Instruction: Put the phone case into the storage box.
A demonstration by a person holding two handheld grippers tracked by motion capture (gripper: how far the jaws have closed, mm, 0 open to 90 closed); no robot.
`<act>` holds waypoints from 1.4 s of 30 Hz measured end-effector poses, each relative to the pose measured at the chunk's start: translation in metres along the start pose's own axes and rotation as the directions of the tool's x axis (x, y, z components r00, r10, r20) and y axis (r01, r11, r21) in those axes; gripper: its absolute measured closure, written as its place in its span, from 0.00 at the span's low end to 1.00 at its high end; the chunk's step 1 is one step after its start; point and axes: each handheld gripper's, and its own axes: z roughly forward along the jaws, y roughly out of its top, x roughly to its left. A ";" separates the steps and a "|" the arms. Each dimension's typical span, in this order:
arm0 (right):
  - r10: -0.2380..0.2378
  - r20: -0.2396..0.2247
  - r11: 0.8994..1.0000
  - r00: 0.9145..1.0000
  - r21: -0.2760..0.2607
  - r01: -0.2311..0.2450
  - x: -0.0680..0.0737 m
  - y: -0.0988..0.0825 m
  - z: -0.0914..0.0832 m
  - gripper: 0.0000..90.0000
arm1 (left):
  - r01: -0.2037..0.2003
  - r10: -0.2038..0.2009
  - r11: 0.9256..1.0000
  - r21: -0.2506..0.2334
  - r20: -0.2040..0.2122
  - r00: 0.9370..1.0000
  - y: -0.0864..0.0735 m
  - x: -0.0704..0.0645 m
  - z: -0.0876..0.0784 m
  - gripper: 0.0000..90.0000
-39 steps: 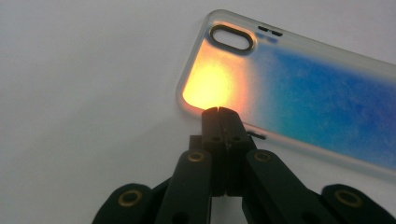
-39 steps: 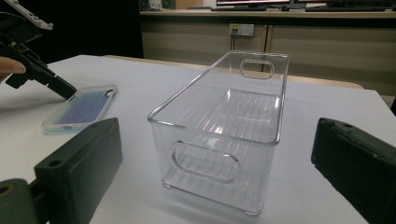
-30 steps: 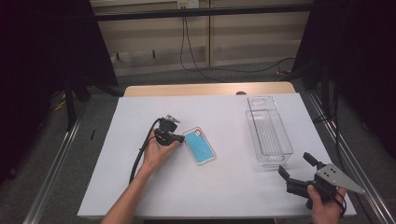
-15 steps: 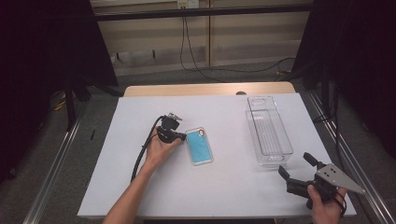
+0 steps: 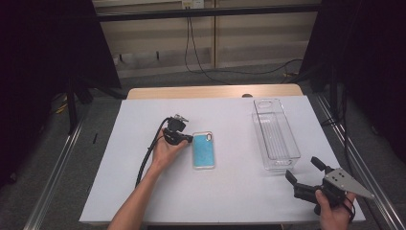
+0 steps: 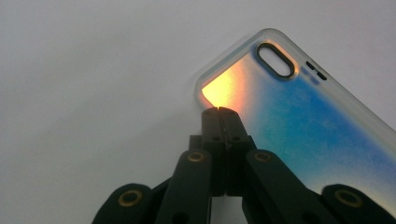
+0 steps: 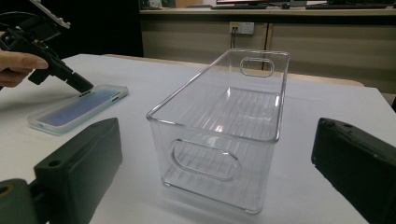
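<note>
One phone case (image 5: 203,150), left tongs (image 5: 190,139) touching edge

This looks like a lab set up for recording, not a home. A white table (image 5: 143,201) stands on grey carpet (image 5: 48,143), with black curtains (image 5: 43,43) hanging to either side of it and metal rails (image 5: 52,182) running along the floor beside it. Behind the table, cables (image 5: 201,52) trail down a beige panelled wall (image 5: 158,38) that bears a socket plate (image 7: 244,28).
</note>
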 end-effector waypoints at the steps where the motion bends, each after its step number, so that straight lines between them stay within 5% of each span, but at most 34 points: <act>1: 0.000 0.000 1.000 1.000 0.000 0.000 0.000 0.000 0.000 0.01 | 0.000 0.000 1.000 0.000 0.000 1.000 0.000 0.000 0.000 1.00; 11: -0.001 -0.001 1.000 1.000 0.000 0.001 0.000 0.000 0.000 0.01 | -0.032 0.032 0.999 -0.003 -0.028 0.999 0.005 -0.004 0.005 1.00; 42: 0.000 -0.001 1.000 1.000 0.001 0.000 -0.001 0.000 -0.001 0.01 | -0.052 0.052 0.999 -0.015 0.005 0.999 0.010 -0.014 0.013 1.00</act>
